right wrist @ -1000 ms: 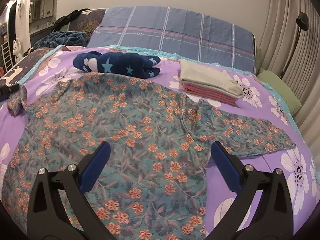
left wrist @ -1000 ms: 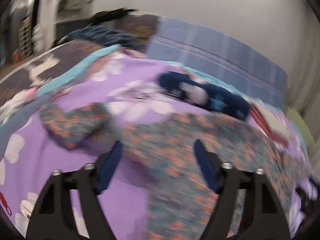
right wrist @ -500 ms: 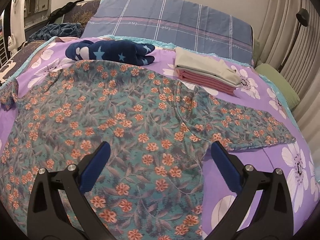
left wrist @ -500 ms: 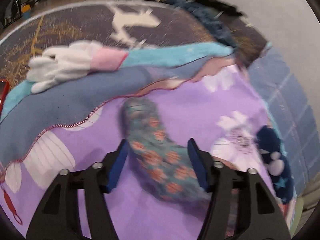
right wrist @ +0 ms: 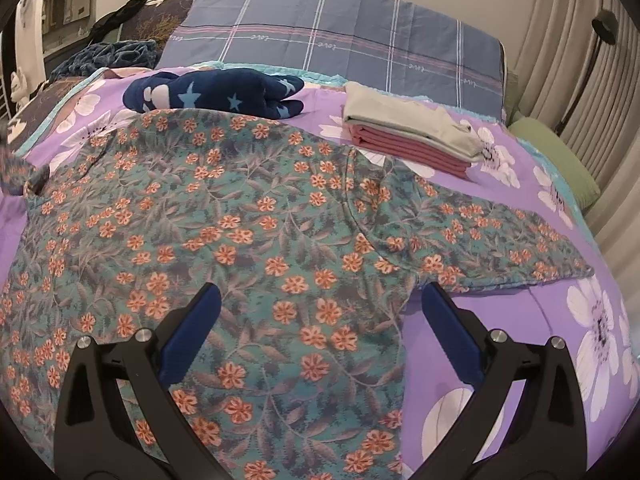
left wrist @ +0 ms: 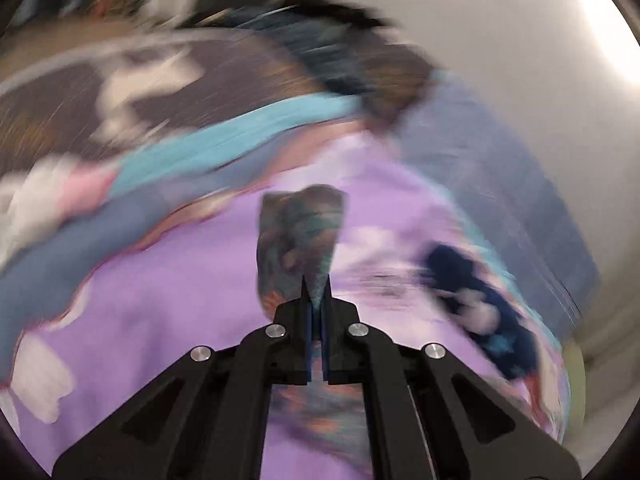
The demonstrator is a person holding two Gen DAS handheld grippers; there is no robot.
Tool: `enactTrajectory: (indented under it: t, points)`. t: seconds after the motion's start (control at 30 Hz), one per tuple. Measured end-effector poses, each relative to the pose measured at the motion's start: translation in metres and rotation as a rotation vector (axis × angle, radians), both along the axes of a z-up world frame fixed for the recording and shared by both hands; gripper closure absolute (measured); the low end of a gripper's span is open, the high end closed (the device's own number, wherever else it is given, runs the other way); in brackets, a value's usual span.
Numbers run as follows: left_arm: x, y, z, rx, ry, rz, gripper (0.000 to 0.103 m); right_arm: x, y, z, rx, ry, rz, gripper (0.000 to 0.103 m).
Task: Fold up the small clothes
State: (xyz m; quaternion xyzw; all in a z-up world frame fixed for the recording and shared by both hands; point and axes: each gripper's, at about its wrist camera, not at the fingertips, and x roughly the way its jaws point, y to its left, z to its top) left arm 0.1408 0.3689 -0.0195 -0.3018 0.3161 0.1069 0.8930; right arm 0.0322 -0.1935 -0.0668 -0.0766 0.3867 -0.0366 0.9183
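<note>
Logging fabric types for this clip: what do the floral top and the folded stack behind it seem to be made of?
Floral top: thin woven or light knit cloth, matte, lying flat with soft creases; the left claw pinches its sleeve. Folded stack: smooth matte fabric, probably cotton, judging by crisp flat folds, pale piece over pink ones. Exact fibre cannot be told.

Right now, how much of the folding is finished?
Done: two folded clothes stacked near the pillow. In hand: the left gripper is shut on the floral shirt's sleeve; the right gripper is open above the shirt. Left: the shirt lies spread flat, unfolded.
</note>
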Motion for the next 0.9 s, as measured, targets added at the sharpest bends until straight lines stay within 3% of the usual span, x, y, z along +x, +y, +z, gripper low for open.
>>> enactTrajectory:
  t: [0.2, 0.37, 0.43, 0.47, 0.5, 0.53, 0.6, 0.73, 0.8, 0.9]
  points:
    - [0.012, -0.150, 0.096, 0.148, -0.200, -0.400, 0.101, -0.002, -0.005, 0.000, 0.018, -0.005, -0.003, 0.002]
    - [0.009, -0.279, 0.112, 0.248, -0.261, -0.675, 0.098, -0.005, -0.018, 0.000, 0.032, -0.014, -0.034, 0.002]
    - [0.006, -0.331, 0.100, 0.284, -0.261, -0.779, 0.071, -0.006, -0.027, 0.000, 0.046, -0.013, -0.056, 0.002]
    - [0.002, -0.350, 0.094, 0.308, -0.265, -0.799, 0.037, -0.007, -0.031, 0.000, 0.053, -0.011, -0.066, 0.002]
    - [-0.001, -0.365, 0.087, 0.337, -0.274, -0.813, 0.023, -0.008, -0.036, 0.000, 0.060, -0.009, -0.075, 0.002]
    - [-0.006, -0.382, 0.079, 0.380, -0.281, -0.840, 0.022, -0.009, -0.039, 0.000, 0.064, -0.007, -0.080, 0.002]
    - [-0.011, -0.390, 0.068, 0.437, -0.262, -0.869, 0.022, -0.012, -0.047, 0.000, 0.068, -0.008, -0.088, 0.002]
    - [-0.019, -0.355, 0.051, 0.483, -0.223, -0.775, 0.017, -0.013, -0.066, 0.003, 0.120, -0.012, -0.086, 0.002]
    - [-0.029, -0.326, 0.041, 0.501, -0.187, -0.700, 0.013, -0.007, -0.074, 0.004, 0.209, 0.003, -0.050, 0.002]
    - [-0.040, -0.273, 0.019, 0.511, -0.107, -0.594, 0.012, 0.017, -0.085, -0.001, 0.454, 0.060, 0.031, 0.002]
